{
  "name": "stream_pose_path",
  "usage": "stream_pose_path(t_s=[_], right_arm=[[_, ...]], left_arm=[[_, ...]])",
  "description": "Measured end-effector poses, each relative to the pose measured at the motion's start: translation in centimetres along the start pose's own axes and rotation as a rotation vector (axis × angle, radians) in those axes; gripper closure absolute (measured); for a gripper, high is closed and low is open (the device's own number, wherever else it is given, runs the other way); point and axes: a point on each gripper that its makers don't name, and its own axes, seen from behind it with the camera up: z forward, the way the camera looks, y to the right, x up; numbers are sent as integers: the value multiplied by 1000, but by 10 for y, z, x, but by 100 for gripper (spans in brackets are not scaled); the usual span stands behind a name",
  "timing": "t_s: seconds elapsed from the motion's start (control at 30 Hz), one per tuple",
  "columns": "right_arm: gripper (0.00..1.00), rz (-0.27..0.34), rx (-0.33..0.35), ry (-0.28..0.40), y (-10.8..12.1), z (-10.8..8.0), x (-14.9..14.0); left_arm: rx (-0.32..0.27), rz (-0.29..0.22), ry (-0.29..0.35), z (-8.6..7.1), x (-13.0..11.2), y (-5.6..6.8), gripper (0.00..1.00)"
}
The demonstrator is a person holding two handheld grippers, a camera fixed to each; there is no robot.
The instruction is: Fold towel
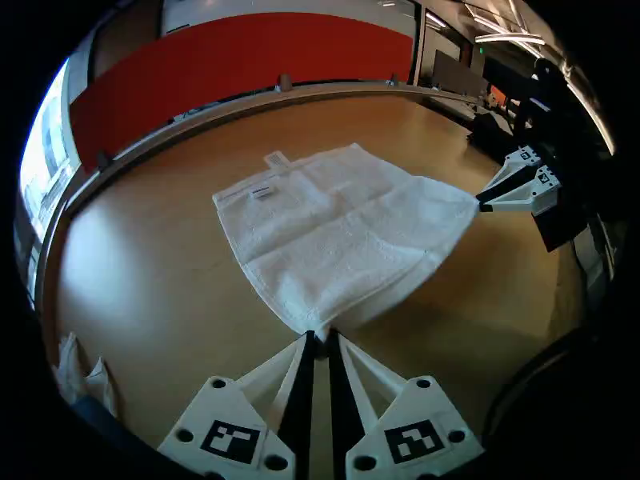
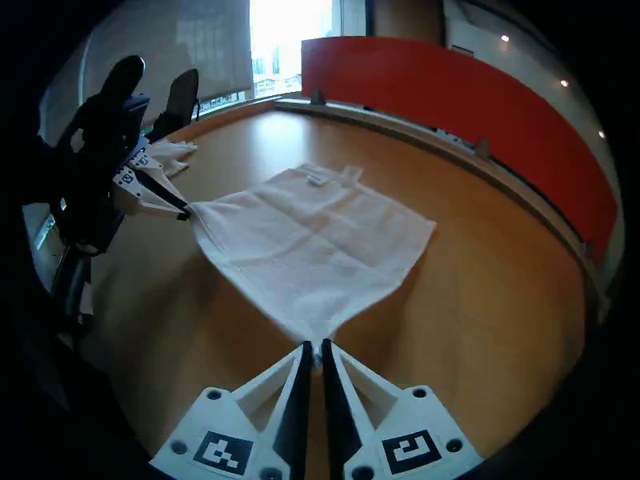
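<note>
A white towel (image 1: 336,224) lies spread on the wooden table (image 1: 160,264), its two near corners lifted. My left gripper (image 1: 320,340) is shut on one corner, which bunches between the fingertips. My right gripper (image 1: 482,204) pinches the other corner at the right of the left gripper view. In the right gripper view the towel (image 2: 312,240) stretches away from my right gripper (image 2: 314,348), which is shut on its corner. There the left gripper (image 2: 186,213) holds the far left corner. A small label (image 1: 274,159) sits at the towel's far edge.
A red partition (image 1: 240,56) runs behind the table's far curved edge. More white cloth (image 2: 172,152) lies near the window side of the table. Dark office chairs (image 2: 180,92) stand beyond it. Bare wood (image 2: 496,264) surrounds the towel.
</note>
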Motion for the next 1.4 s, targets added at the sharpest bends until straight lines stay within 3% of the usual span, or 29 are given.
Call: stream_pose_path(t_s=[0.37, 0.87, 1.4], right_arm=[[91, 7, -13, 66, -1, -35, 33], [91, 8, -21, 112, -11, -76, 54], [91, -11, -23, 128, -16, -103, 60]], left_arm=[[9, 5, -3, -27, 14, 7, 88], [-2, -11, -3, -68, 30, 25, 88], [3, -41, -15, -96, 28, 46, 88]])
